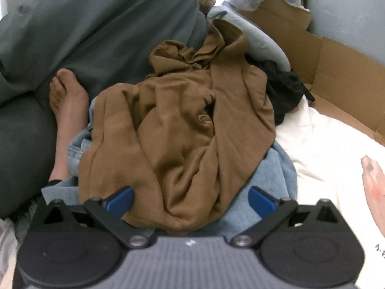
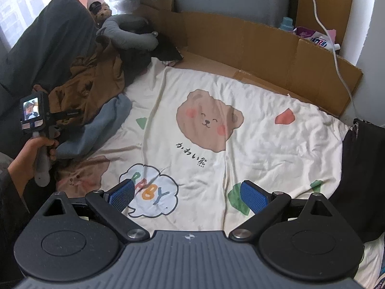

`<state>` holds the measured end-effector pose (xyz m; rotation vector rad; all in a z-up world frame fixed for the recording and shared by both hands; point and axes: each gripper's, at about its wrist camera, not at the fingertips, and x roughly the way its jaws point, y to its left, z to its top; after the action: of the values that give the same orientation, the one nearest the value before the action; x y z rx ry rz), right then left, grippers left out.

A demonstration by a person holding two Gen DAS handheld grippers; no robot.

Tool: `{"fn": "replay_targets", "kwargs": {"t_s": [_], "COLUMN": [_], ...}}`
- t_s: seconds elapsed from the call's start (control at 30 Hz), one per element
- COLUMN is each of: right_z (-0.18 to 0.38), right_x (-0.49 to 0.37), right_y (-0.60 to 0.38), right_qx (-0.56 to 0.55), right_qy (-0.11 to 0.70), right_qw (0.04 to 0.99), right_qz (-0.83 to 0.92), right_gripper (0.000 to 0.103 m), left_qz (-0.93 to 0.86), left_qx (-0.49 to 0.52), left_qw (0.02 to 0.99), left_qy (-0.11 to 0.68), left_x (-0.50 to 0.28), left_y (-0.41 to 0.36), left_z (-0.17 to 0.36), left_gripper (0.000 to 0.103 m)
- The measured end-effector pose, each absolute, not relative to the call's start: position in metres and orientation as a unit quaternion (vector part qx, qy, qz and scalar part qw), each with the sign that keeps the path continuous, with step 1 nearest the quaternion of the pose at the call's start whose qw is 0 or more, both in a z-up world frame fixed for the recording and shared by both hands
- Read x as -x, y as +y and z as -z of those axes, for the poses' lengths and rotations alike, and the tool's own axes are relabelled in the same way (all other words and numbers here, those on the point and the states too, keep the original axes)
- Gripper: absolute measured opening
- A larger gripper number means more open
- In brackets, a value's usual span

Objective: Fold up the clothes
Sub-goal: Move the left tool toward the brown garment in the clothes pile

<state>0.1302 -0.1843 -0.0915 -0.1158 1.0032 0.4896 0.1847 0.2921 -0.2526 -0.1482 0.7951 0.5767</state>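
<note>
A crumpled brown garment [image 1: 178,130] lies heaped on a light blue garment [image 1: 272,175], right in front of my left gripper [image 1: 191,202]. That gripper is open, its blue pads on either side of the brown cloth's near edge. In the right wrist view the same brown garment [image 2: 91,84] and blue garment [image 2: 105,122] lie at the left of a cream bear-print sheet [image 2: 252,144]. My right gripper [image 2: 189,196] hangs open above the sheet, holding nothing. A hand [image 2: 26,154] holds the left gripper's handle beside the pile.
Dark grey pillows [image 1: 96,24] and a bare foot [image 1: 67,103] lie left of the pile. A grey neck pillow [image 2: 130,33] and plush bear [image 2: 102,12] sit behind it. Cardboard [image 2: 264,45] lines the bed's far side. Black cloth [image 2: 361,173] lies at the right, a white cable [image 2: 336,55] above.
</note>
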Motion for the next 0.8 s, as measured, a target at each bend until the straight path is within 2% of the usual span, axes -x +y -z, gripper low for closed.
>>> {"fn": "replay_targets", "kwargs": {"t_s": [0.03, 0.1, 0.13, 0.27, 0.33, 0.37, 0.4, 0.57, 0.8], "right_z": [0.093, 0.096, 0.098, 0.111, 0.119, 0.123, 0.127, 0.14, 0.144], "right_x": [-0.13, -0.13, -0.13, -0.139, -0.146, -0.149, -0.152, -0.161, -0.161], "right_y": [-0.184, -0.183, -0.183, -0.183, -0.184, -0.184, -0.185, -0.184, -0.173], "right_qx": [0.055, 0.052, 0.051, 0.038, 0.03, 0.026, 0.022, 0.011, 0.011], "right_qy": [0.476, 0.477, 0.477, 0.482, 0.488, 0.492, 0.496, 0.506, 0.5], "right_qw": [0.846, 0.844, 0.843, 0.842, 0.84, 0.84, 0.839, 0.836, 0.833], "right_qz": [-0.235, -0.242, -0.243, -0.24, -0.233, -0.228, -0.223, -0.212, -0.235], "right_gripper": [0.097, 0.097, 0.097, 0.097, 0.097, 0.097, 0.097, 0.097, 0.097], "left_qz": [-0.277, -0.281, -0.284, -0.305, -0.308, -0.307, -0.298, -0.268, -0.246], "left_qx": [0.069, 0.066, 0.069, 0.094, 0.111, 0.12, 0.13, 0.159, 0.162], "left_qw": [0.881, 0.885, 0.886, 0.881, 0.883, 0.885, 0.891, 0.913, 0.924], "left_qy": [0.377, 0.365, 0.36, 0.348, 0.335, 0.328, 0.318, 0.263, 0.243], "left_x": [-0.182, -0.178, -0.176, -0.17, -0.166, -0.164, -0.161, -0.145, -0.134], "left_y": [0.291, 0.291, 0.293, 0.306, 0.313, 0.316, 0.318, 0.317, 0.309], "left_z": [0.253, 0.252, 0.252, 0.256, 0.255, 0.255, 0.252, 0.237, 0.227], "left_gripper": [0.098, 0.083, 0.08, 0.04, 0.032, 0.022, 0.002, 0.0, 0.0]}}
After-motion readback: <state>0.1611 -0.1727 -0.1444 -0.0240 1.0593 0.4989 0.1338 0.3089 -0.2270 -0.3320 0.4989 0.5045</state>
